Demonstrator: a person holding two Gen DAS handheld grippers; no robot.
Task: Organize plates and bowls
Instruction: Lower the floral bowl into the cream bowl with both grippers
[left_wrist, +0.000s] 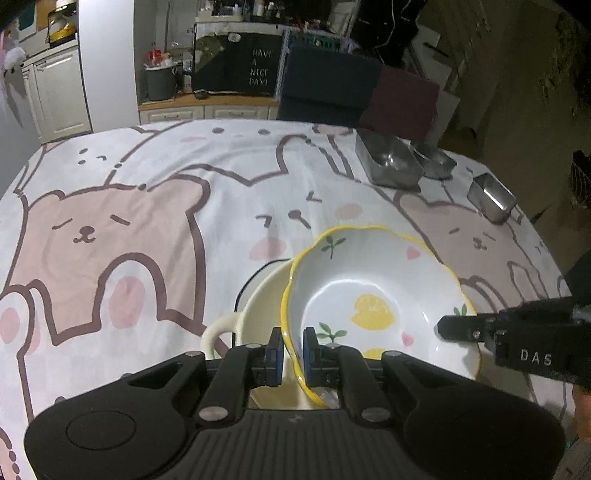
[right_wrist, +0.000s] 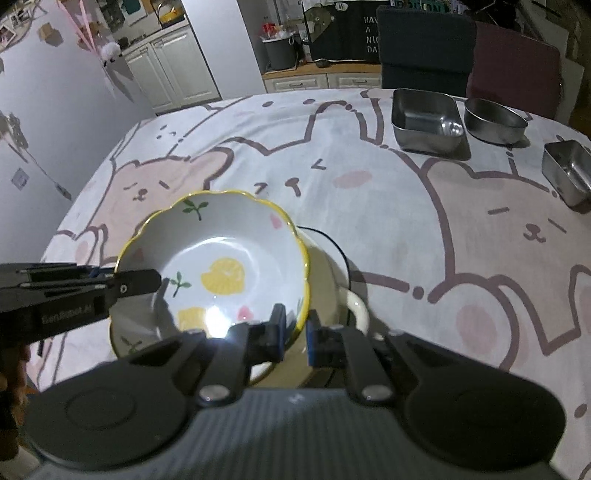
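Here we keep the left gripper (left_wrist: 292, 347) and right gripper (right_wrist: 295, 330) clamped on opposite rims of the yellow-rimmed scalloped lemon-print ceramic bowl (left_wrist: 373, 295), lowering it level into the cream handled ceramic dish (left_wrist: 258, 317).

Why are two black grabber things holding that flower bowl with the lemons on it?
A person is tidying the dishes with a gripper in each hand. The left gripper and the right gripper each pinch the yellow rim of the lemon bowl on opposite sides. The bowl hangs tilted over a cream dish with a handle, as if about to be stacked in it. Three steel containers wait farther back on the bear tablecloth.
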